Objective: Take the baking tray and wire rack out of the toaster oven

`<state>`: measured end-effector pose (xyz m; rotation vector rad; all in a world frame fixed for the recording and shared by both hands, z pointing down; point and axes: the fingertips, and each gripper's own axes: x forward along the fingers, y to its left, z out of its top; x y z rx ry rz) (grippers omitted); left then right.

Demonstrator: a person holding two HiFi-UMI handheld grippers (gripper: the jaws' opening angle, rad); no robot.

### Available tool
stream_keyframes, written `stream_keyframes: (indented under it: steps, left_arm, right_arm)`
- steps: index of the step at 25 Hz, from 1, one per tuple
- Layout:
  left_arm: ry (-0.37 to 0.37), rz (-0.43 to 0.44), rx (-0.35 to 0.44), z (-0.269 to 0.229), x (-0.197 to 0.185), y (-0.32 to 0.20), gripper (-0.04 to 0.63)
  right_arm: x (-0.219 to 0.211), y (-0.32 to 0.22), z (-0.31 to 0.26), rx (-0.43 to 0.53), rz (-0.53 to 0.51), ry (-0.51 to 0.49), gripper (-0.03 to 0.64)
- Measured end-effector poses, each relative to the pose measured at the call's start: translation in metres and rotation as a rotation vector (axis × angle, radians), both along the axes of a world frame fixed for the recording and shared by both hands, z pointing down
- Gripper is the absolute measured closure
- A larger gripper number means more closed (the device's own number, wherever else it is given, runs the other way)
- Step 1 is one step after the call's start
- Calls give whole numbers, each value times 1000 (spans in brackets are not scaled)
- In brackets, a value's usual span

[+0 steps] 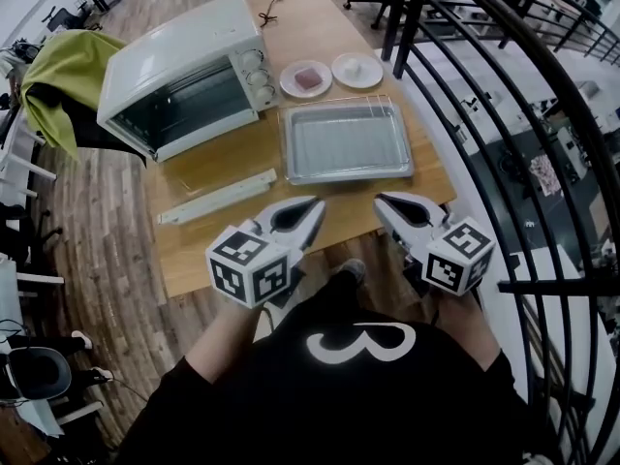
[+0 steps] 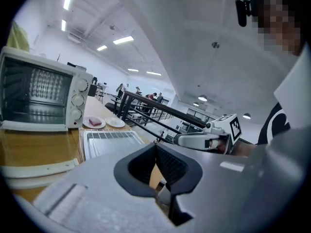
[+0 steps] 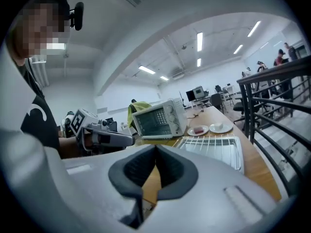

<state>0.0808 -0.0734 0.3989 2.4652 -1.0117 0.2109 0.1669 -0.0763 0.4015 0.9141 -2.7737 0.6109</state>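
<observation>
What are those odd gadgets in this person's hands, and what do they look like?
They are two matching handheld tools, the left tongs and the right tongs. Each has a pale grey plastic shell that tapers to a beak, with a black lining inside. Each also carries a white cube printed with black square markers. The person wears a black top with a white design.

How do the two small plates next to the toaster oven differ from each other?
The nearer plate carries a flat reddish piece; the farther plate carries a small white lump. The nearer plate sits by the knobs of the toaster oven; the farther plate lies towards the railing. Both are small, round and white, just beyond the baking tray.
</observation>
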Motion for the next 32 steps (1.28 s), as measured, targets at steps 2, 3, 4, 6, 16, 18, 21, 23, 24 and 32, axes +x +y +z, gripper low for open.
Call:
stream_keyframes:
  steps: [2,3,4,6,16,18,21,23,24,32]
  left_arm:
    - [30,2,36,-23,-2,16,584]
    - [42,1,53,-33,-4,24,584]
    - [49,-1,71,-42,-6,32,584]
    - [53,-7,112,-59,-11,44,584]
    - [43,-37,248,-110,-27,88,584]
    - [43,-36,254,-113,-28,94,584]
    - [28,-37,261,-114,-27,95,584]
    - [10,-42,266,-112,-27,94,584]
    - [6,-43,266,-112,-26,93,584]
    - [4,-46,247,-112,-26,84,585]
  right_arm:
    - [-9,17,-19,40,-33,-3,614]
    - [-13,26,-28,59,-47,-13,614]
    - [-18,33,-37,79,-59,-25,614]
    - [-25,46,-57,121,-81,-48,614]
    - [-41,93,-117,262,-124,-122,614]
    - [-44,99,-119,269,-128,-124,614]
    - [-45,101,-119,271,-134,-120,614]
    - [-46,100,-117,272,-136,-114,614]
    - [-45,100,-116,273,-138,-112,614]
    - [-47,89,-114,262,-144,-115,614]
